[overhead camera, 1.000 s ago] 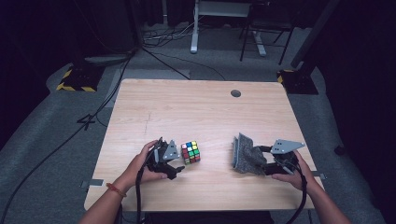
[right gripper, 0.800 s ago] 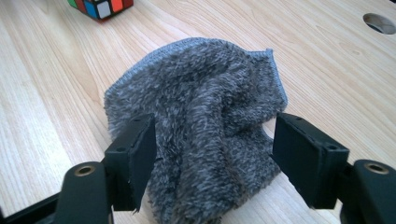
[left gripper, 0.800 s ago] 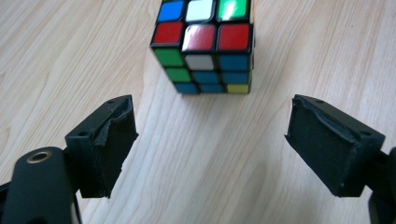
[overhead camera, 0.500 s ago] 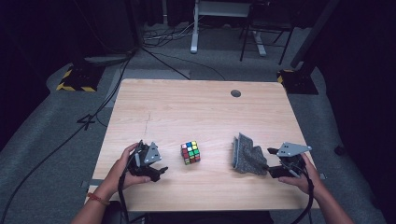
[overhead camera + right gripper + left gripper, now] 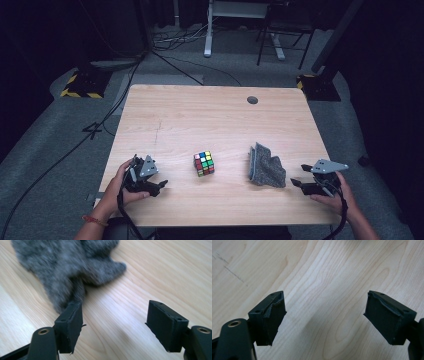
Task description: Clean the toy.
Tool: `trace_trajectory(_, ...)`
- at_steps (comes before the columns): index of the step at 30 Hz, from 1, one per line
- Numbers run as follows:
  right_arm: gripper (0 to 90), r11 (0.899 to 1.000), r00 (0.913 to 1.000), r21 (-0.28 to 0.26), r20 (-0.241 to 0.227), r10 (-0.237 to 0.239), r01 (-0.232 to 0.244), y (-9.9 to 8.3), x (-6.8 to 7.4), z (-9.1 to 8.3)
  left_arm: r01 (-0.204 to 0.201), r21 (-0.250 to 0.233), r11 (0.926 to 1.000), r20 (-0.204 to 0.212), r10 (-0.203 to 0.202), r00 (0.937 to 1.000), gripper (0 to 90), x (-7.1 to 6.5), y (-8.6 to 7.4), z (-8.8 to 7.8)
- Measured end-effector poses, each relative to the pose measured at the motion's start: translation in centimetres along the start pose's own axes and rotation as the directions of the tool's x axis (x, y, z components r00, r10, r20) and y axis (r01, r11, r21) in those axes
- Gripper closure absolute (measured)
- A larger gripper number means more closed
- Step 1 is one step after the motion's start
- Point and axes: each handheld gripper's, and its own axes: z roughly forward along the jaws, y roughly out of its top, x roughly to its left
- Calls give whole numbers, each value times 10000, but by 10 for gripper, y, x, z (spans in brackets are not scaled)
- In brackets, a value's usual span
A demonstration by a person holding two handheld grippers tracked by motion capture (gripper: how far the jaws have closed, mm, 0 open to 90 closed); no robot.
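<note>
Left hand-held gripper (image 5: 159,185) low at near-left part of surface (image 5: 200,120), jaws spread, nothing between, bare wood grain beneath. Colour cube (image 5: 204,163) next, near middle of front half, standing free, well apart from both grippers; red, green, yellow, blue stickers up. Grey cloth (image 5: 266,167) right of cube, crumpled heap. Right hand-held gripper (image 5: 296,184) just right of cloth, jaws wide, just been opening, empty; left pad near cloth edge. No readable writing or labels anywhere.
</note>
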Motion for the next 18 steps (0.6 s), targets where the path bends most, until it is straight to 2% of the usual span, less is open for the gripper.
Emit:
trace_trajectory(6,293,9964,9964,-105,88,841,-840,-22,-11,1,634,99,9979,75,-635,9980,167,11,-13,1)
trace_trajectory(10,286,9894,9896,-201,67,1437,-1435,-36,-17,0,913,256,9955,161,-918,9956,165,16,-19,2)
trace_trajectory(13,278,9863,9866,-349,199,1621,-1613,-38,-18,-4,1309,119,9913,419,-1313,9905,163,21,-25,2)
trace_trajectory(15,271,9840,9839,-208,209,1774,-1769,-39,-19,-2,1776,-53,9841,732,-1768,9815,164,24,-30,3)
trace_trajectory(17,270,9839,9840,-265,192,1774,-1769,-40,-20,-2,1802,-439,9826,710,-1769,9817,159,24,-35,3)
trace_trajectory(18,264,9836,9838,-303,210,1783,-1776,-40,-19,-2,1800,-434,9827,693,-1768,9818,157,24,-35,3)
